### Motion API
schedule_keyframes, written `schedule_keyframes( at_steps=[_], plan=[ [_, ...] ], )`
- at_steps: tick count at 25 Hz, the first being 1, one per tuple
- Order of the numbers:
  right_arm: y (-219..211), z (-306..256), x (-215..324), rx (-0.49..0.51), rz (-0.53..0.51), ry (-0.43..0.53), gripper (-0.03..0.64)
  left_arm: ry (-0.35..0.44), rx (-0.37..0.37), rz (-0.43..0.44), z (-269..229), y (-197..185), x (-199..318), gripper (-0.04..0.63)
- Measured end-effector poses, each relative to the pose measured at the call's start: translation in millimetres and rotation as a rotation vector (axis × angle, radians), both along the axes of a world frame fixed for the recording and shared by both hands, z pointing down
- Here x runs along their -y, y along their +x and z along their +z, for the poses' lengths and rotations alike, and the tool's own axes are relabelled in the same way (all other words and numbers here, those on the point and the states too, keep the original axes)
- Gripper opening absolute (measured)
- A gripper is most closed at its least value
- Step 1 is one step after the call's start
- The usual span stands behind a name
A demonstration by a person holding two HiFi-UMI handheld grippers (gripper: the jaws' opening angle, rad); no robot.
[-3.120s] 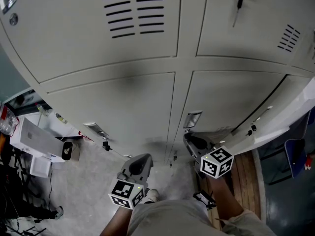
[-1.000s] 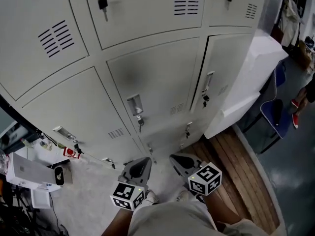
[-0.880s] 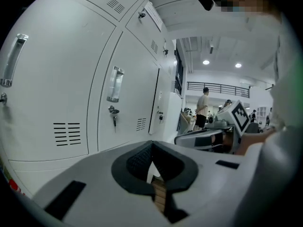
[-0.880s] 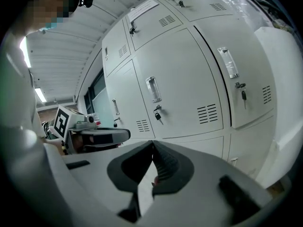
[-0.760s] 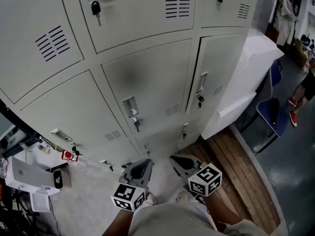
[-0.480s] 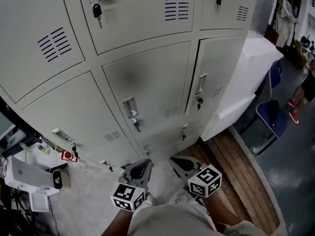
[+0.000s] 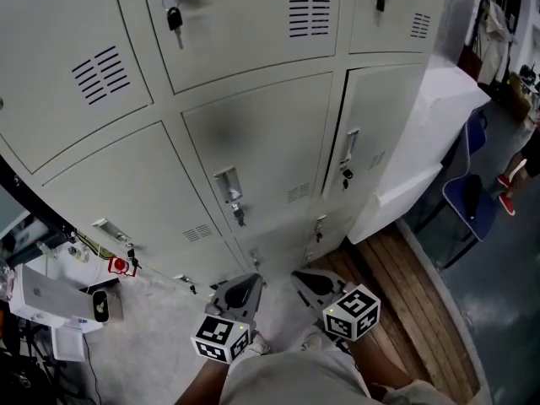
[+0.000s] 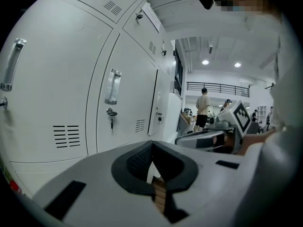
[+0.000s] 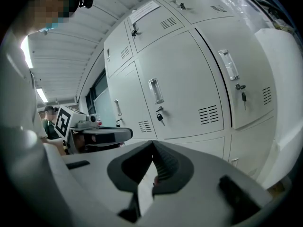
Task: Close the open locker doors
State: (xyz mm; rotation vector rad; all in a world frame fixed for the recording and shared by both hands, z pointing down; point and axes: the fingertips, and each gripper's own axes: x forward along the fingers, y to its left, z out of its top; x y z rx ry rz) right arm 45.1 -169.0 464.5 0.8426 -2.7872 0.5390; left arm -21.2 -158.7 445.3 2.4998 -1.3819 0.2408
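- The left gripper (image 7: pixel 245 281) and the right gripper (image 7: pixel 299 277) are held low in front of the lockers (image 7: pixel 253 142), jaws pressed together on nothing, which is judged a resting carry.
- The doors are seen lying flush. A dark seam is shown beside the middle right door (image 7: pixel 375 133), so a slight gap cannot be excluded.
- A white block (image 7: pixel 439 108) and a blue chair (image 7: pixel 468 205) are set right of the lockers, and nothing is found blocking them.
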Motion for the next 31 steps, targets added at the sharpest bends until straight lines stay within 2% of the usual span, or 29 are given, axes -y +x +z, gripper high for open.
schedule_keyframes(
  at_steps=[31],
  plan=[
    [-8.6,3.3,5.2,-0.018,-0.026,0.008,0.028,-0.004,-0.003,-0.004,2.2,-2.0,6.7,0.014]
  ],
)
